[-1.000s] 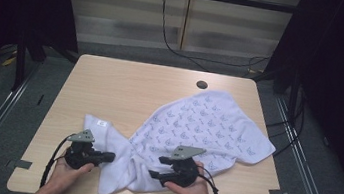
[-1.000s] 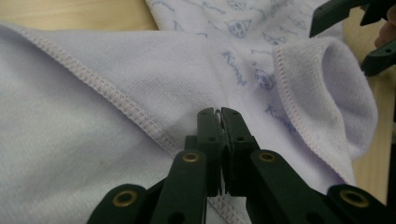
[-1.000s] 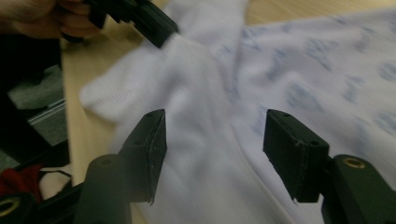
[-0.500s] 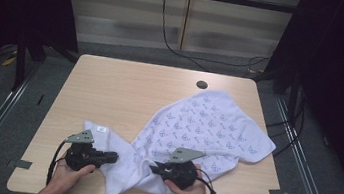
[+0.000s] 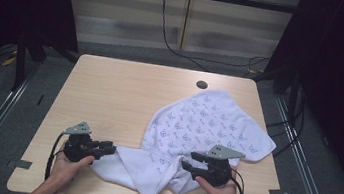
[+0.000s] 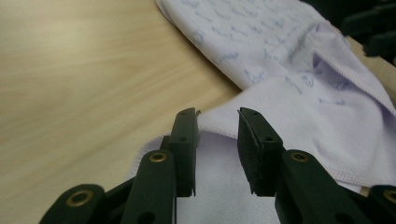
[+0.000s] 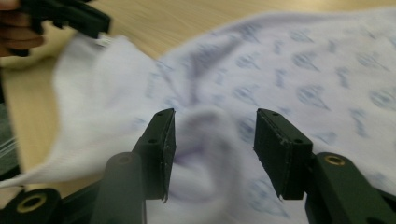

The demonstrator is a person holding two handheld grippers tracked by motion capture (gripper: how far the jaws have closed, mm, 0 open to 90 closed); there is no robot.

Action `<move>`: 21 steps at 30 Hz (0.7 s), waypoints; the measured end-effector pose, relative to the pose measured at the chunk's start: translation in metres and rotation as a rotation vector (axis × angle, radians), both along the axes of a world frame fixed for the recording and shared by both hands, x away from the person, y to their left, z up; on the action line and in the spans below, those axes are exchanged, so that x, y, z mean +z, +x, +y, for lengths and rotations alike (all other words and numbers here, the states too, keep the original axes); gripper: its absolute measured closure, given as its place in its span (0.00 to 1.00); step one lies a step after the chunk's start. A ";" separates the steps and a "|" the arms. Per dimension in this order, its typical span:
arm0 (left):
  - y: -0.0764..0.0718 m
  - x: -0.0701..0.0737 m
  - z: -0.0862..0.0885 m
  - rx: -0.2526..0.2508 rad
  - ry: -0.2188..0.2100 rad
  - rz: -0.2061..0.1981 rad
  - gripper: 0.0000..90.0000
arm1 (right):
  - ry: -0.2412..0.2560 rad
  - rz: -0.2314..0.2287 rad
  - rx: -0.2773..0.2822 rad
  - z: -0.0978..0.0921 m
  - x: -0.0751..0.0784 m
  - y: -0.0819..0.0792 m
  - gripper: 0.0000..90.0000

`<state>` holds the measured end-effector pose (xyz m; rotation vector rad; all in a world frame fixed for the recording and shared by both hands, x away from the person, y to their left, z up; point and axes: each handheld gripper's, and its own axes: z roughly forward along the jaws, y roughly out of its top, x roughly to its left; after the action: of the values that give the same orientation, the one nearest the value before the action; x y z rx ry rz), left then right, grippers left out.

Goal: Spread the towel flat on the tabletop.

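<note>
Dark curtains and a pale wall panel stood behind the wooden surface (image 5: 109, 99), which had a small round hole (image 5: 202, 85) near its far edge.

On it lay a white cloth (image 5: 206, 127) with a faint blue print, spread over the right half and bunched toward the near edge. Its long axis ran diagonally, from the far right corner of the surface down to the near middle, where a narrower, rumpled tail pointed toward the person's left.

The left claw (image 5: 109, 147) lay at the near left, aimed to the right at that tail. In its own view the left claw (image 6: 217, 140) was spread, with a raised corner of cloth standing in the gap, touching or almost touching one jaw but not yet pinched.

The right claw (image 5: 187, 163) sat at the near right, aimed left, over the bunched part. In its own view the right claw (image 7: 212, 149) was spread wider, a soft hump of cloth between the jaws; the picture was blurred there.

Both claws faced each other along the near edge, with the cloth's crumpled end between them. Judging by this, each would need only to close on the fabric already in its gap.
</note>
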<state>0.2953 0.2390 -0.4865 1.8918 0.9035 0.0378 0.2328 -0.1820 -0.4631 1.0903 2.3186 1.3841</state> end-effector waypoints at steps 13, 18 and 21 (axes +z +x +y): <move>0.001 -0.017 0.024 0.003 0.108 0.052 0.54 | -0.075 0.083 0.206 0.058 -0.025 -0.004 0.51; -0.005 -0.019 0.014 -0.055 0.164 0.025 0.70 | -0.171 0.055 0.199 0.055 -0.033 -0.010 0.61; -0.010 -0.018 0.009 -0.105 0.183 0.023 0.84 | -0.191 0.040 0.193 0.056 -0.032 -0.013 0.74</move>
<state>0.2857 0.2481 -0.5047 2.1111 0.8376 0.0363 0.2201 -0.1263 -0.4954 0.8661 2.5795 1.1789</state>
